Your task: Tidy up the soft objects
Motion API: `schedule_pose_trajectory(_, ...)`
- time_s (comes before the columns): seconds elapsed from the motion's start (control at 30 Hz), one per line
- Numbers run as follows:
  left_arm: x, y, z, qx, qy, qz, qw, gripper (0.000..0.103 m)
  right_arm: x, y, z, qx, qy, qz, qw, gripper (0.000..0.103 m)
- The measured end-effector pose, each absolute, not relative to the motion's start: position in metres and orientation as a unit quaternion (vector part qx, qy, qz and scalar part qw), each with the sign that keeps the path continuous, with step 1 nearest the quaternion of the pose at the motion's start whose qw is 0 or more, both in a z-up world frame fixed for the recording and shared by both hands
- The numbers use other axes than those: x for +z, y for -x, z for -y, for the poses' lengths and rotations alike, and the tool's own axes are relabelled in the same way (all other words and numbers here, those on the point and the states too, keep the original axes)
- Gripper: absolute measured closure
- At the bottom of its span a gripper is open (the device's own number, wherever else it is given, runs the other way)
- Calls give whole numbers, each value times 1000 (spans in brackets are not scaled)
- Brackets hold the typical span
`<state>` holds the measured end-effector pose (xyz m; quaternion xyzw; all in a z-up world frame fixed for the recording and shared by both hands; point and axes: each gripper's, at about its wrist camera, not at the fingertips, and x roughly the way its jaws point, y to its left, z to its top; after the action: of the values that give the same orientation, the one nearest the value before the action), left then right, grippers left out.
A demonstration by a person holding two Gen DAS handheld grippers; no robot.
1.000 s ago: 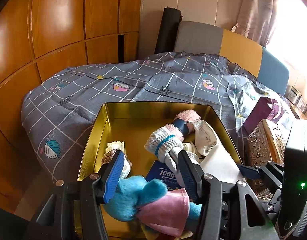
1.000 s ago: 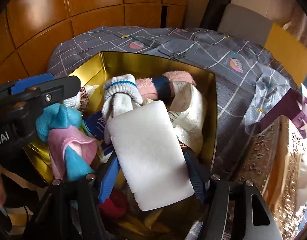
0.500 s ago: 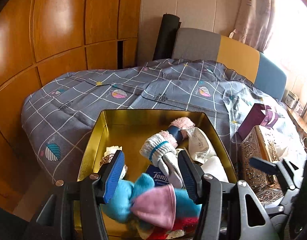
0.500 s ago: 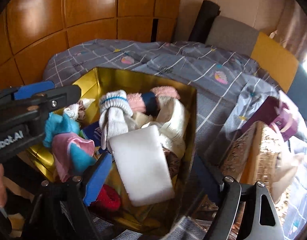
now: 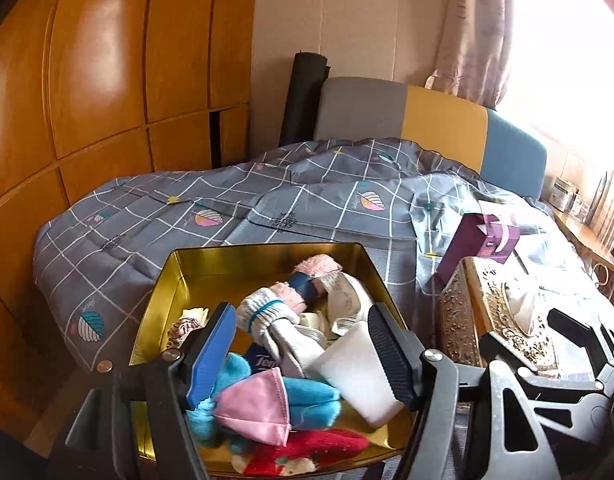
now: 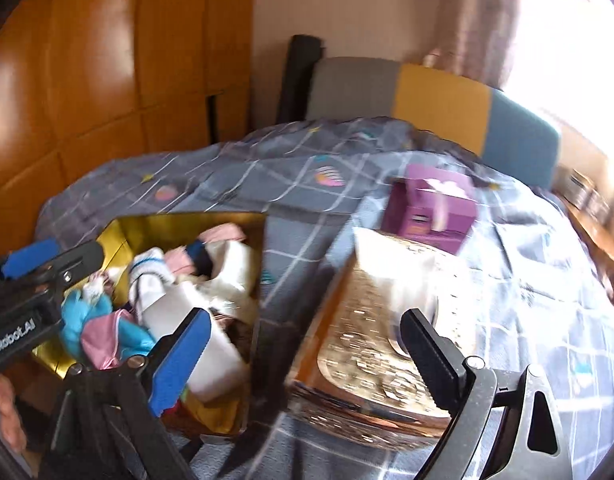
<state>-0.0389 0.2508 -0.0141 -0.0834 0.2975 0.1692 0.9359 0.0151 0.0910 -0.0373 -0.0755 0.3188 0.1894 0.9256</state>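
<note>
Two grippers I hold, both jaws opening, nothing between. Soft toy and sponge lie in the gold tin, below the left gripper. Right gripper tilts down, right of the tin.

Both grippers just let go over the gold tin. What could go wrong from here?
1. The white sponge lies propped on the pile against the gold tin's right wall, so it may slide or tip out.
2. The blue plush toy sits between the left gripper's opening jaws; lifting away could snag and drag it.
3. The right gripper, jaws opening and empty, hangs over the ornate gold box; a careless swing could knock it.
</note>
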Motion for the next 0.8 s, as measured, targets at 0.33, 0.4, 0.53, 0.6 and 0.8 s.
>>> schedule_pose_trajectory(0.33, -14, 36, -226, 181, 59, -300, 935, 34, -41, -12, -56, 144, 39, -318, 936, 2)
schedule_pose_trajectory(0.4, -15, 36, -224, 180, 60, -302, 934, 34, -42, -14, -52, 140, 34, -320, 936, 2)
schedule_pose_trajectory(0.53, -15, 36, -219, 182, 57, -300, 935, 34, -43, -15, -47, 135, 29, -318, 938, 2)
schedule_pose_trajectory(0.6, -14, 36, -217, 182, 55, -298, 935, 34, -43, -15, -47, 136, 26, -320, 937, 2)
schedule_pose_trajectory(0.8, -14, 36, -218, 180, 57, -299, 936, 34, -44, -15, -47, 135, 27, -321, 937, 2)
